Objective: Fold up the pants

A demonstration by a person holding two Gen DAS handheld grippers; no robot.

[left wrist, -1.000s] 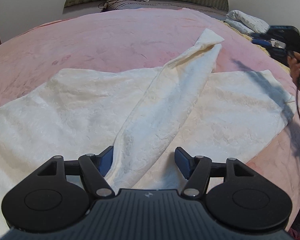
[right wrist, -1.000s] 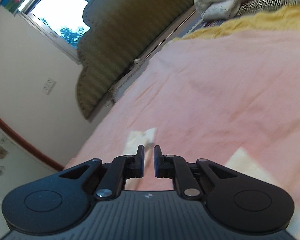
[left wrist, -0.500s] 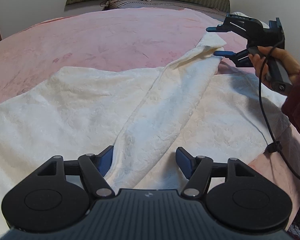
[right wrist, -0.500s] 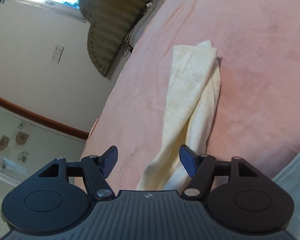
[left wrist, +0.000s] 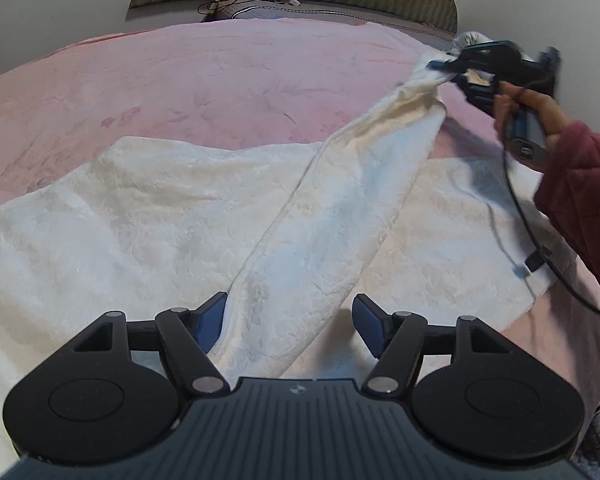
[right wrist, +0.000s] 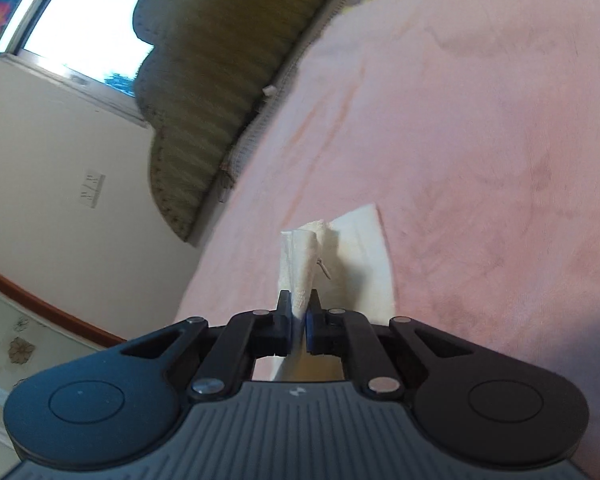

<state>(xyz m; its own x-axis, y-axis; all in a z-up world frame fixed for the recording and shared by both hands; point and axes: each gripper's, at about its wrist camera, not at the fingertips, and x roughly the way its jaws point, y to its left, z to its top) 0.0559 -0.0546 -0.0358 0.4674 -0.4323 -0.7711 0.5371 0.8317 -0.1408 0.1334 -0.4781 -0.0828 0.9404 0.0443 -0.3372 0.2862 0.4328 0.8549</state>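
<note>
Right gripper (right wrist: 298, 318) pinches the hem end of the cream pants (left wrist: 220, 216), jaws just closed on it. Left gripper (left wrist: 288, 316) is spread, straddling the same leg near the crotch. Pants lie on the pink bedspread (left wrist: 220, 80). Best to lift the hem taut, then lay it flat. Fabric looks plush, crinkled, limp.

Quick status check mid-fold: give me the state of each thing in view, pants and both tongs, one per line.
pants: cream, spread on the pink bedspread, one leg lying diagonally across the rest.
leg end: pinched and bunched, lifted off the bedspread.
right tongs: shut on the leg end.
left tongs: open, straddling the near part of that leg, not gripping it.
</note>
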